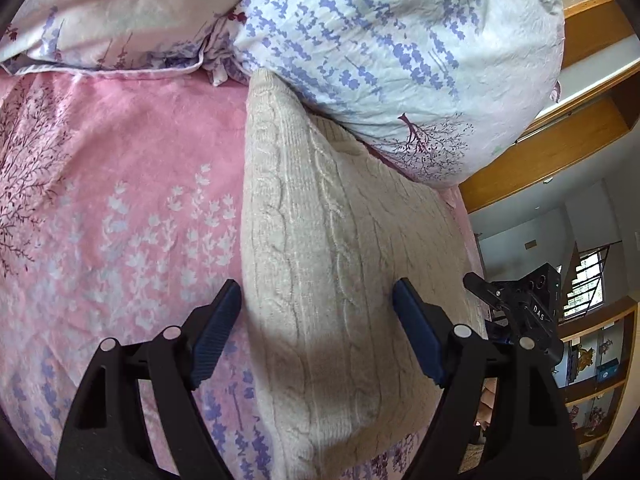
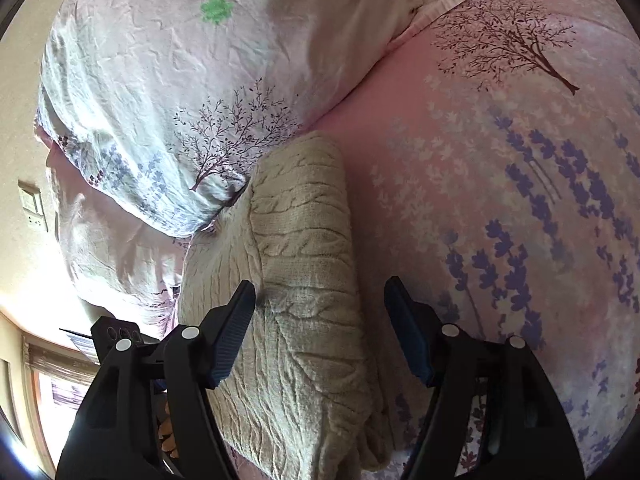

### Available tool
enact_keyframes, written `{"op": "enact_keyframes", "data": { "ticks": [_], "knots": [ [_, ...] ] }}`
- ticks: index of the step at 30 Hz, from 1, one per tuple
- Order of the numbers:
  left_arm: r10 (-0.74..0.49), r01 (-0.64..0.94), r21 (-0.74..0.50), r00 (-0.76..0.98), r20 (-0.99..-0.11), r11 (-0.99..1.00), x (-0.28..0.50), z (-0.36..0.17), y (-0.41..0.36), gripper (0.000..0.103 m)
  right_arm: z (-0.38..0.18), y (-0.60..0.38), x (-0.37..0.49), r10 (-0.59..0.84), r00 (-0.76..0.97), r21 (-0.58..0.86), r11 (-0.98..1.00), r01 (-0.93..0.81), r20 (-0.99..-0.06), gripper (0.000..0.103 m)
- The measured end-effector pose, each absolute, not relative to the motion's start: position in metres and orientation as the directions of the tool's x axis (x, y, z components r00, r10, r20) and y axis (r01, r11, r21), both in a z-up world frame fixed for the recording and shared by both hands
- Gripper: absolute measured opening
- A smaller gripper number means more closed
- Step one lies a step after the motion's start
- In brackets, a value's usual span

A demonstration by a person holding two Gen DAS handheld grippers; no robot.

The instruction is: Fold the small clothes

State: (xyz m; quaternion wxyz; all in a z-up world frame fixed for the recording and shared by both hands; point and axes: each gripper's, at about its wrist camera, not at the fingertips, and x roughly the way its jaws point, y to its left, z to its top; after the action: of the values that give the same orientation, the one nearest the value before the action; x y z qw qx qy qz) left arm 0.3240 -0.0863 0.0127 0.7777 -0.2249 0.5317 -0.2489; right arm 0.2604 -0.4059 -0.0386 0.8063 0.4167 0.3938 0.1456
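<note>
While both grippers hang over the bed, the cream cable-knit sweater point(image 1: 332, 264) lies folded on the pink floral bedsheet point(image 1: 132, 184), its far end tucked against the white floral pillow point(image 1: 400, 48). Left gripper point(image 1: 318, 308): jaws spread wide, blue pads either side of the knit, nothing pinched, fully released. Over in the right wrist view, the right gripper point(image 2: 320, 312) is likewise let go, jaws apart above the thick folded edge of the sweater point(image 2: 304, 264), with the pillow point(image 2: 168, 80) bulging beyond it. A 2nd pillow point(image 1: 112, 20) sits further back.
</note>
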Motion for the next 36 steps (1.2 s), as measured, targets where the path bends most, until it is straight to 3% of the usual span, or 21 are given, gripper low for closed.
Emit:
{"op": "enact_keyframes", "data": {
  "ticks": [2,5,8,10,13,23,27,30,36],
  "knots": [
    [-0.639,0.156,-0.625,0.302,-0.707,0.765,0.325,0.012,-0.091,0.078,-0.044,-0.401,0.265,0.612,0.622,0.814,0.577,0.07,-0.488,0.056],
    [-0.639,0.154,-0.627,0.311,-0.703,0.764,0.326,0.01,-0.1,0.074,-0.047,-0.396,0.266,0.621,0.626,0.815,0.578,0.042,-0.472,0.047],
    [-0.668,0.132,-0.666,0.314,-0.675,0.734,0.327,0.007,-0.091,0.058,-0.052,-0.394,0.264,0.644,0.632,0.841,0.541,0.022,-0.431,0.035],
    [-0.692,0.134,-0.692,0.322,-0.646,0.709,0.326,0.007,-0.082,0.043,-0.048,-0.391,0.26,0.637,0.647,0.837,0.547,0.005,-0.42,0.032],
    [-0.716,0.142,-0.716,0.318,-0.621,0.684,0.321,0.012,-0.066,0.037,-0.03,-0.38,0.253,0.628,0.672,0.825,0.563,-0.044,-0.392,0.03],
    [-0.669,0.128,-0.691,0.425,-0.61,0.712,0.288,0.046,0.051,0.037,0.008,-0.267,0.269,0.676,0.626,0.717,0.649,-0.256,-0.388,0.027],
    [-0.644,0.026,-0.695,0.402,-0.651,0.718,0.294,0.021,0.093,0.041,-0.016,-0.235,0.288,0.65,0.595,0.679,0.699,-0.224,-0.474,0.028],
    [-0.692,-0.021,-0.757,0.39,-0.608,0.653,0.299,0.002,0.106,0.046,-0.029,-0.242,0.293,0.679,0.563,0.729,0.66,-0.185,-0.471,0.034],
    [-0.531,0.079,-0.599,0.565,-0.632,0.797,0.272,0.051,0.103,0.046,-0.007,-0.273,0.282,0.649,0.632,0.741,0.65,-0.17,-0.424,0.04]
  ]
}}
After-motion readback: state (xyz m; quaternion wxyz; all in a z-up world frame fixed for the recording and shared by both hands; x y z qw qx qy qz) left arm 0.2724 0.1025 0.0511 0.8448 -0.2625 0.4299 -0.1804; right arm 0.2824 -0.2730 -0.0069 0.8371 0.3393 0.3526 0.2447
